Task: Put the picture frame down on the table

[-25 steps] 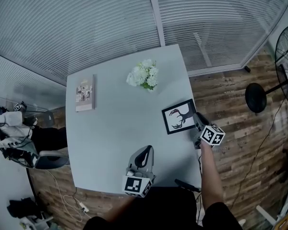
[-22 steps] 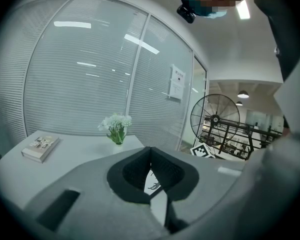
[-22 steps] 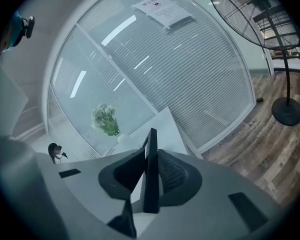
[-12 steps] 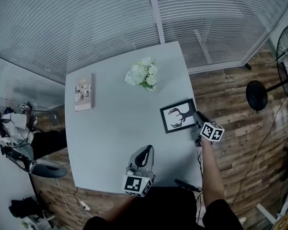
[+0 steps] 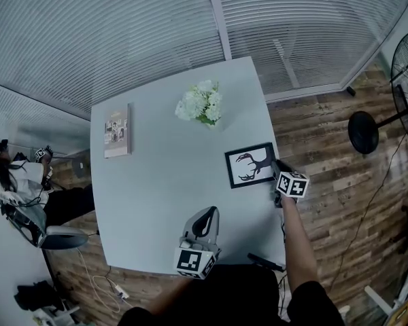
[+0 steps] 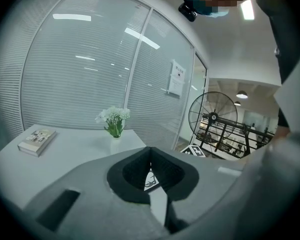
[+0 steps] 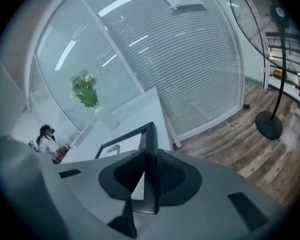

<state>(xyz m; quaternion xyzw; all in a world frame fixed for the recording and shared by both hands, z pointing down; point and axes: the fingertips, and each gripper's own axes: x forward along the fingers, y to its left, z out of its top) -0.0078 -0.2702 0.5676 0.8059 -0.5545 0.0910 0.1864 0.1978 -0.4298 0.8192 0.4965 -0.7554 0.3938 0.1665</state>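
Slatted blinds behind glass walls close off the room, and wooden flooring shows round a pale grey surface. At the far left of the head view a seated person is seen beyond the surface's edge. That person is also caught in the right gripper view but not in the left gripper view.

On the surface a book lies toward the left, and a bunch of white flowers stands near the far edge. The left tongs are held over the near edge with the tips brought together and nothing gripped between them. Only a sliver of the deer print is glimpsed through the gap behind the tips.

Further right, the picture frame is held low by the surface's right edge, print side up. Its right border is clamped between the pads of the right tongs, as the right gripper view shows plainly. Whether the frame touches the surface cannot be told. A standing fan is cut off at the right margin.
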